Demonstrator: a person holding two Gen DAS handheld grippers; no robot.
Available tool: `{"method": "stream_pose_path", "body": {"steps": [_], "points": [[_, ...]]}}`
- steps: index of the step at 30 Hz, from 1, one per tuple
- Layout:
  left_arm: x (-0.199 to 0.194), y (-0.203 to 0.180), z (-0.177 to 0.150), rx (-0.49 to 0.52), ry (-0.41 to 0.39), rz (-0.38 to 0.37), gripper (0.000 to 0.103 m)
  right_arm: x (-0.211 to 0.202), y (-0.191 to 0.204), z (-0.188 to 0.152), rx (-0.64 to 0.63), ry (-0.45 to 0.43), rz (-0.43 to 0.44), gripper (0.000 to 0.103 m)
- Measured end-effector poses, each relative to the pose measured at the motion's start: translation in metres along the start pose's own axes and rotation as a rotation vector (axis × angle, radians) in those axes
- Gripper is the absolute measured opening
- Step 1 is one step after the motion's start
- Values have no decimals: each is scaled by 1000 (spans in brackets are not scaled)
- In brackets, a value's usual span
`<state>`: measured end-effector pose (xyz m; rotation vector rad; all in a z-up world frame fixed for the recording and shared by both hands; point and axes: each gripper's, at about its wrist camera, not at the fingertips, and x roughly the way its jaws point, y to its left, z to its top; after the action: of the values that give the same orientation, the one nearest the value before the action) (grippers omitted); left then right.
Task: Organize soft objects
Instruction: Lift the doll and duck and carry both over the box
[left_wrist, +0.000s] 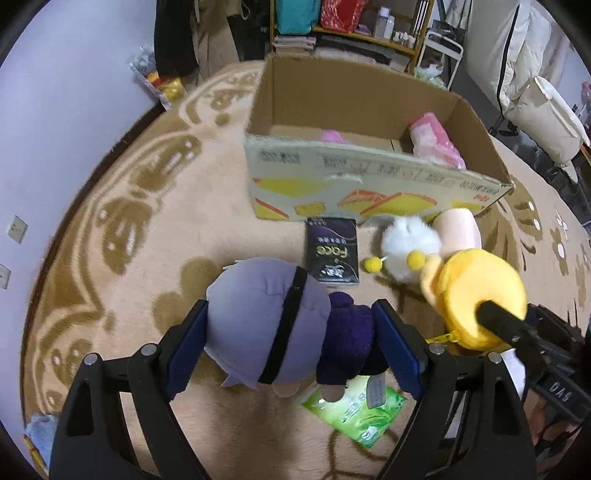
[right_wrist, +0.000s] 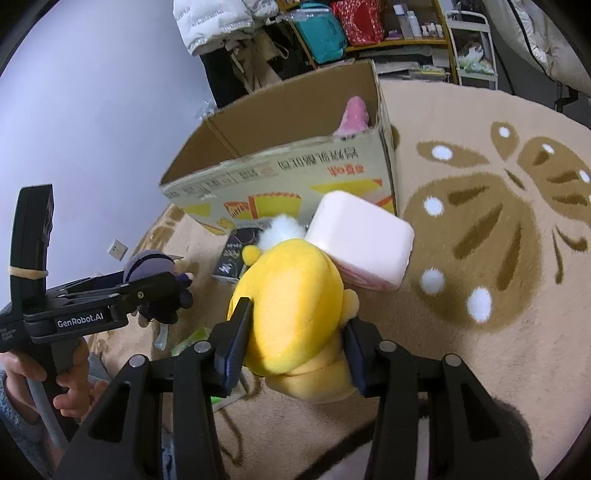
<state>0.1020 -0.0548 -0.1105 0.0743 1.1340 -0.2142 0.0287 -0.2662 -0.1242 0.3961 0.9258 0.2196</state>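
Note:
My left gripper is shut on a lavender-headed plush doll with a dark purple body, held above the carpet; the doll also shows in the right wrist view. My right gripper is shut on a yellow plush, which also shows in the left wrist view. An open cardboard box stands ahead on the carpet with pink soft items inside. A white fluffy toy and a pink foam block lie in front of the box.
A black tissue pack lies before the box and a green pack lies under the left gripper. A patterned beige carpet covers the floor. Shelves with bags and hanging coats stand behind. A wall is on the left.

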Motion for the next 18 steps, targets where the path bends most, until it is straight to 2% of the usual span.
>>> {"method": "stream_pose_path", "body": {"steps": [9,18], "points": [[-50,9,5,29,-150,64,86,-25,8,10,7,-79,14,49],[-87,14,36,47,-263,114,86,-49,16,28,-41,-147,10,49]]}}
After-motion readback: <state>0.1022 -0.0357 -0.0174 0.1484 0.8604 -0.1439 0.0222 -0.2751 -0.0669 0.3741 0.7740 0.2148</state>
